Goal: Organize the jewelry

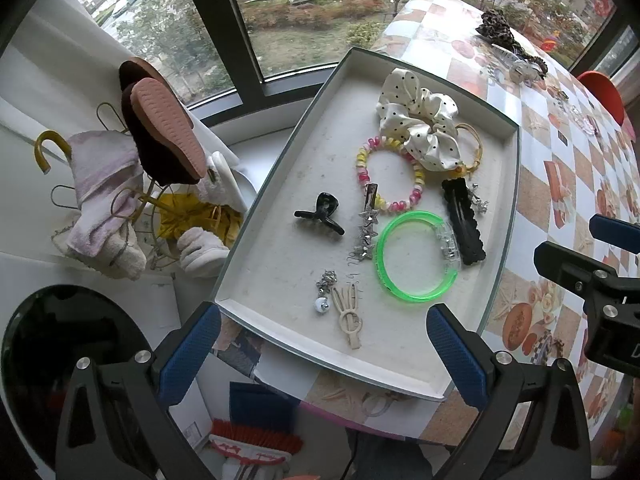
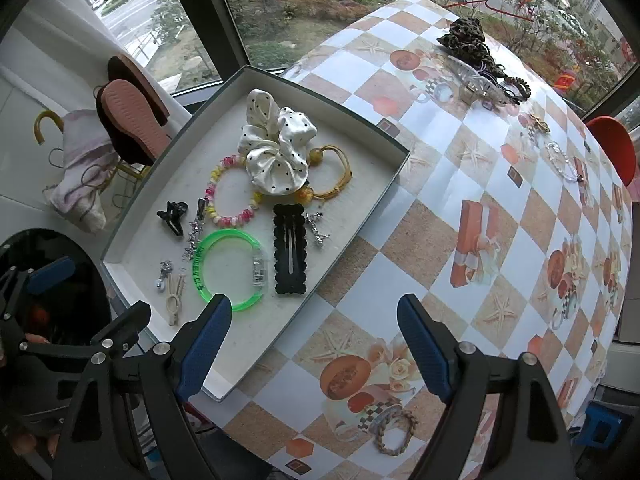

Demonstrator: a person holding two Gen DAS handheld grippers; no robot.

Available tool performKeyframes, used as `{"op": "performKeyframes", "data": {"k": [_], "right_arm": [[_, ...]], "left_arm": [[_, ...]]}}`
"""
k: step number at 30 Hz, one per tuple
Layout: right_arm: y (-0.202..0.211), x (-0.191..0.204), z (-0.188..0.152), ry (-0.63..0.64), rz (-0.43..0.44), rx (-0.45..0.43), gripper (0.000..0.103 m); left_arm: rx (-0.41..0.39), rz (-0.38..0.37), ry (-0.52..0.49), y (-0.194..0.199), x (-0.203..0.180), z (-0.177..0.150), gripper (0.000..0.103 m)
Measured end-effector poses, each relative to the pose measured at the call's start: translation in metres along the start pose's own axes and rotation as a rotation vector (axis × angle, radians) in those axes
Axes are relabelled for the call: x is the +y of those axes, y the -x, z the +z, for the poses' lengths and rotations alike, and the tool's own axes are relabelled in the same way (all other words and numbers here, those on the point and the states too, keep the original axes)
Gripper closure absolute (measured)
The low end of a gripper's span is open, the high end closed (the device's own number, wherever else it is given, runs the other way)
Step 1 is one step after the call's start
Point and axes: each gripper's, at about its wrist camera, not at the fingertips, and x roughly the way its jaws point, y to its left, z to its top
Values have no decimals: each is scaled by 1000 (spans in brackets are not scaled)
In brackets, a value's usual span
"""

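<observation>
Both the left gripper (image 1: 324, 352) and right gripper (image 2: 314, 344) hang spread apart, empty. The wooden bead bracelet (image 2: 394, 432) at the right gripper's 6 o'clock looks light and floppy; pinch one side of its loop.

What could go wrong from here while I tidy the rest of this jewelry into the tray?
The tray overhangs the table's near edge, so pressing down at that end could tip it. The polka-dot scrunchie lies over the beaded bracelet and yellow hair tie; lifting one may drag the others. The wooden bead bracelet lies close to the table edge and might get knocked off.
</observation>
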Motion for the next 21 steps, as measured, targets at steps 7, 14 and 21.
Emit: {"op": "performKeyframes", "data": {"k": [7, 14, 21], "right_arm": [[-1, 0, 1, -1, 3, 3, 16], [-2, 0, 1, -1, 4, 4, 16], [-2, 0, 1, -2, 6, 5, 16]], "left_arm": [[2, 5, 2, 0, 0, 1, 0], [6, 7, 4, -2, 0, 1, 0], [6, 8, 4, -2, -1, 1, 0]]}}
